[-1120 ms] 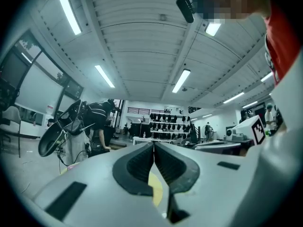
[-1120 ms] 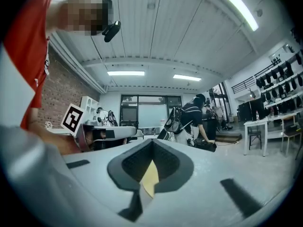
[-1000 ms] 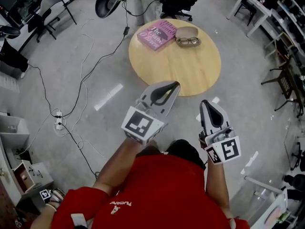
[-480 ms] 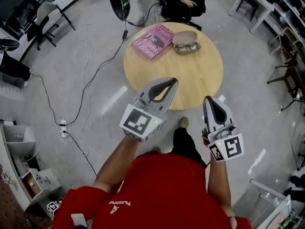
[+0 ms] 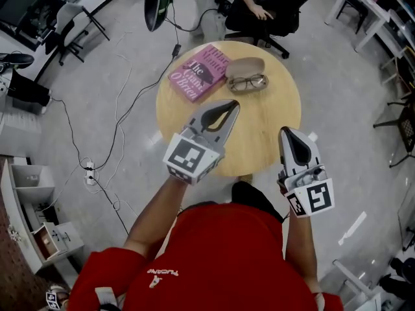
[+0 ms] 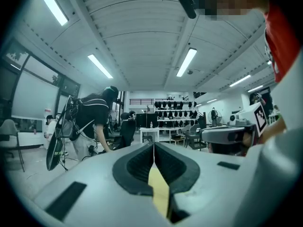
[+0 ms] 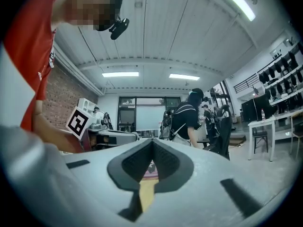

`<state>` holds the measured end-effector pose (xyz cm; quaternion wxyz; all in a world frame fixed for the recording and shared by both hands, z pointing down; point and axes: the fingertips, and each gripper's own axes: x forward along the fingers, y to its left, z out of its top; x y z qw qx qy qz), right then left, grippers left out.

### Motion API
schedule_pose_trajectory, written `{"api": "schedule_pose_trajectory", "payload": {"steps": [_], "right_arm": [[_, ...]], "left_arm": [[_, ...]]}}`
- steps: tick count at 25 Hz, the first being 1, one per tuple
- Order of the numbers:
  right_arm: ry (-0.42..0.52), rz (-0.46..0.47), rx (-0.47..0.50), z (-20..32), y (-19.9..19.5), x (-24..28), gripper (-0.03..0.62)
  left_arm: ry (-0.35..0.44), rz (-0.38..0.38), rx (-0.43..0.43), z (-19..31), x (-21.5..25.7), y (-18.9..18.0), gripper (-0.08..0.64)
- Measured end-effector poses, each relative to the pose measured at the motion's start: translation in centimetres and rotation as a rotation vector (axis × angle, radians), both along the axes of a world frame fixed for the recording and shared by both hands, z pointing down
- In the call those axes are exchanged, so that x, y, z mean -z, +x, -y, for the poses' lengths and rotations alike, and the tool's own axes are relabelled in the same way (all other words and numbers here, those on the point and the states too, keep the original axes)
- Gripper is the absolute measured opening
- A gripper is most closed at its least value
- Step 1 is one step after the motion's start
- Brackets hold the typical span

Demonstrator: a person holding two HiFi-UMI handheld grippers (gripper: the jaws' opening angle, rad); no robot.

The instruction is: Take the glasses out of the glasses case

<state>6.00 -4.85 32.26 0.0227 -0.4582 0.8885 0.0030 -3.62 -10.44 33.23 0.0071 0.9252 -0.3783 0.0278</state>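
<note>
The left gripper (image 5: 233, 103) and right gripper (image 5: 286, 130) are held near a round table (image 5: 259, 138), jaws pressed together, empty; glasses (image 5: 247, 82) are laid just beside the glasses case (image 5: 244, 65), near a pink book (image 5: 200, 72).

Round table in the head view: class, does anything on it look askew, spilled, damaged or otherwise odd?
Nothing stands out. The pink book lies flat near the far edge of the round table, turned at an angle but fully on it. The glasses sit against the tan glasses case, apparently intact. Nothing is spilled.
</note>
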Motion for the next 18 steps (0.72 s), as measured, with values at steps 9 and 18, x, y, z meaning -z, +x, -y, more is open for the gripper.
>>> {"api": "schedule_pose_trajectory", "payload": {"steps": [9, 18], "right_arm": [[-0.022, -0.010, 0.091, 6.8, 3.7, -0.7, 0.005], [-0.074, -0.008, 0.079, 11.0, 4.6, -1.8, 0.005]], "left_arm": [[-0.064, 0.095, 0.018, 7.9, -3.4, 4.4, 0.014], [-0.180, 0.266, -0.056, 14.1, -8.7, 5.7, 0.014]]}}
